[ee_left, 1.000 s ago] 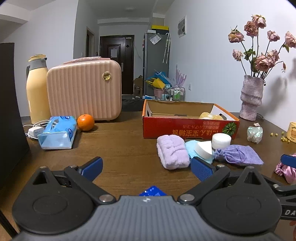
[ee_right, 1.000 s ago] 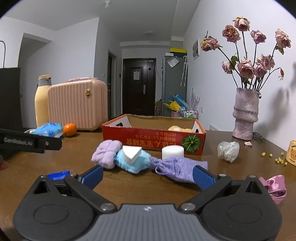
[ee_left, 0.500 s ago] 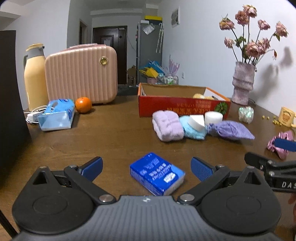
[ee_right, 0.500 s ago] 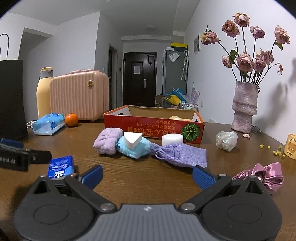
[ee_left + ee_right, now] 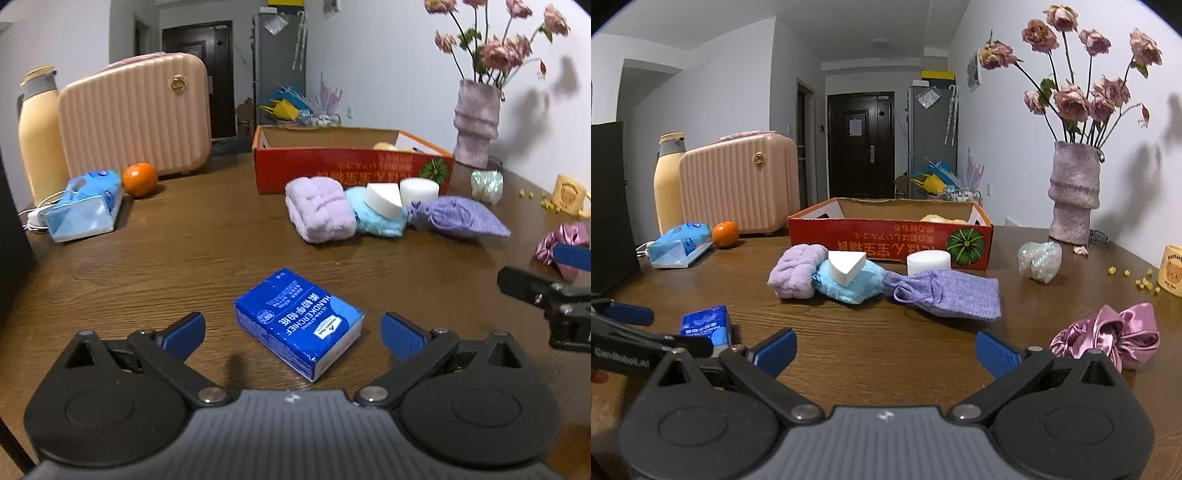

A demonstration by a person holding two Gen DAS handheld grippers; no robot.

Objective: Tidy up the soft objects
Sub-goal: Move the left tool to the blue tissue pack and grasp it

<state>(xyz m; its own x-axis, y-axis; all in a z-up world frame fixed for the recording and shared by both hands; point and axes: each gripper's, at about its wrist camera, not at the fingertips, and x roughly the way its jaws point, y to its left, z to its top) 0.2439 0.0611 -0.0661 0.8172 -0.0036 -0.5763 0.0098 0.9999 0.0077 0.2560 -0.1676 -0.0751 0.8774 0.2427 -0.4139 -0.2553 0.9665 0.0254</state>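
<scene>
A blue handkerchief pack (image 5: pixel 299 323) lies flat on the wooden table, between the spread fingers of my open left gripper (image 5: pixel 293 332) and not gripped. Further back, in front of the red cardboard box (image 5: pixel 351 168), sit a lilac towel roll (image 5: pixel 319 214), a light blue cloth (image 5: pixel 376 221) with a white sponge wedge (image 5: pixel 382 197) on it, a white round sponge (image 5: pixel 419 190) and a purple drawstring pouch (image 5: pixel 458 221). My right gripper (image 5: pixel 884 347) is open above bare table, nothing between its fingers. A pink satin scrunchie (image 5: pixel 1108 336) lies to its right.
At the back left stand a pink case (image 5: pixel 135 114), a yellow flask (image 5: pixel 38 133), an orange (image 5: pixel 139 179) and a tissue pack (image 5: pixel 86 205). A vase of dried roses (image 5: pixel 1073 192), an iridescent pouch (image 5: pixel 1039 260) and a yellow mug (image 5: pixel 1171 269) are on the right.
My left gripper has pulled back and tilted down, so the blue handkerchief pack has come fully into view between its fingers. My right gripper has also drawn back from the soft items.
</scene>
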